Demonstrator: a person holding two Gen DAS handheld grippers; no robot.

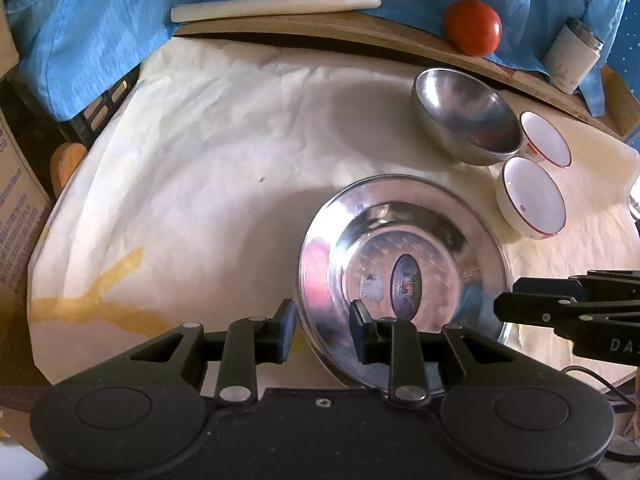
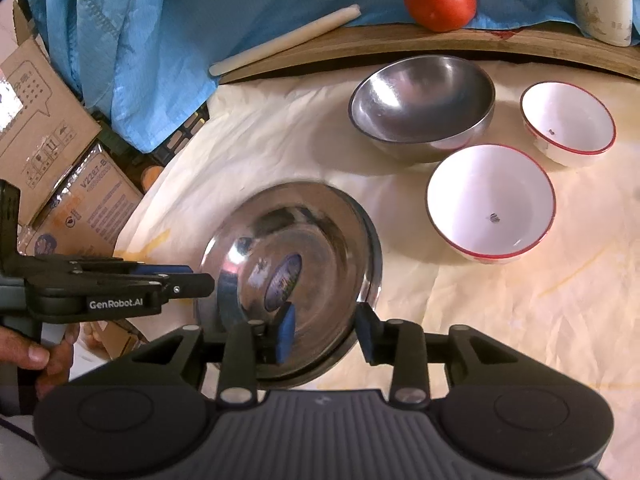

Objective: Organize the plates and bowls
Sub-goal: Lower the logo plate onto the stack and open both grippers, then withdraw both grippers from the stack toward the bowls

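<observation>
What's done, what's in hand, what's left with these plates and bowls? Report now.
Done: nothing looks stacked yet. The steel bowl, near white bowl and far white bowl stand side by side, unnested.
In hand: left tongs and right tongs each straddle the steel plate rim, open, not clamping.
Left: probably nesting the bowls and placing the plate.

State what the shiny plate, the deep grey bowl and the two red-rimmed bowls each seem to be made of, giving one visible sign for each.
Shiny plate: polished metal, probably stainless steel; mirror-like reflections.
Deep grey bowl: metal too, with a duller brushed finish; soft, blurred highlights.
Two red-rimmed bowls: glossy white, likely ceramic or enamel; smooth opaque surface, painted rim. Which one cannot be told.
</observation>
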